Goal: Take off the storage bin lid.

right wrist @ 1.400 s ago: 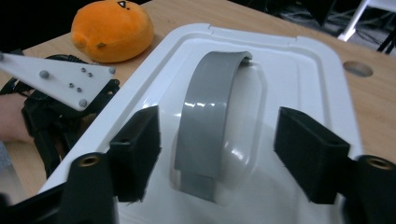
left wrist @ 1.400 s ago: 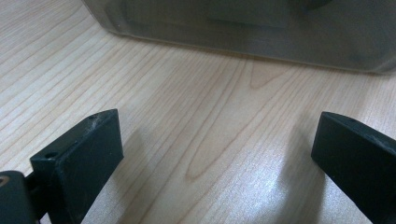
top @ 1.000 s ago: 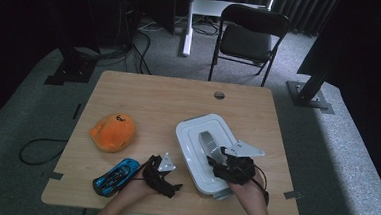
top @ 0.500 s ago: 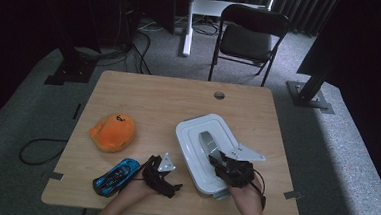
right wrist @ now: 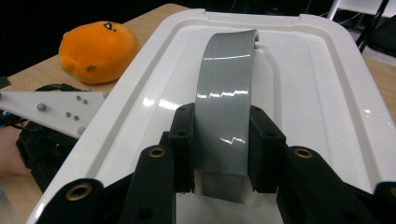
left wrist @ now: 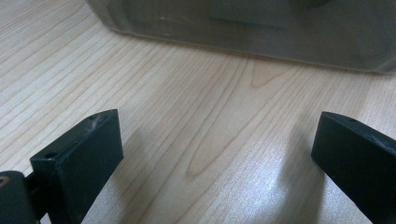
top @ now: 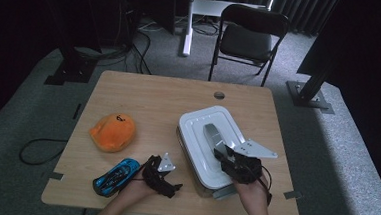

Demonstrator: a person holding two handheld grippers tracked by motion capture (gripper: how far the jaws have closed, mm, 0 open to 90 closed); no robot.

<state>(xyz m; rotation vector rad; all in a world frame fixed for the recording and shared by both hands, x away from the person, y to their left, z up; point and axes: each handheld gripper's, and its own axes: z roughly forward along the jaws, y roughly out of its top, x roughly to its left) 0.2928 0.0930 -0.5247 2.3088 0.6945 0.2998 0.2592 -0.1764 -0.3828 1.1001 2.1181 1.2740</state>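
The right gripper [right wrist: 222, 156] has closed its fingers on the grey handle [right wrist: 225, 100] of the white lidded bin [top: 197, 133] on the table [top: 149, 97]; lifting seems next. The left gripper [left wrist: 215, 154] rests wide open beside the bin.

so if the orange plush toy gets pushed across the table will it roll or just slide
The orange plush toy looks soft and rounded on top but sits flat and squat, so it would likely slide or squash rather than roll. Its fuzzy fabric may drag on the wooden table. It is probably light for its size.
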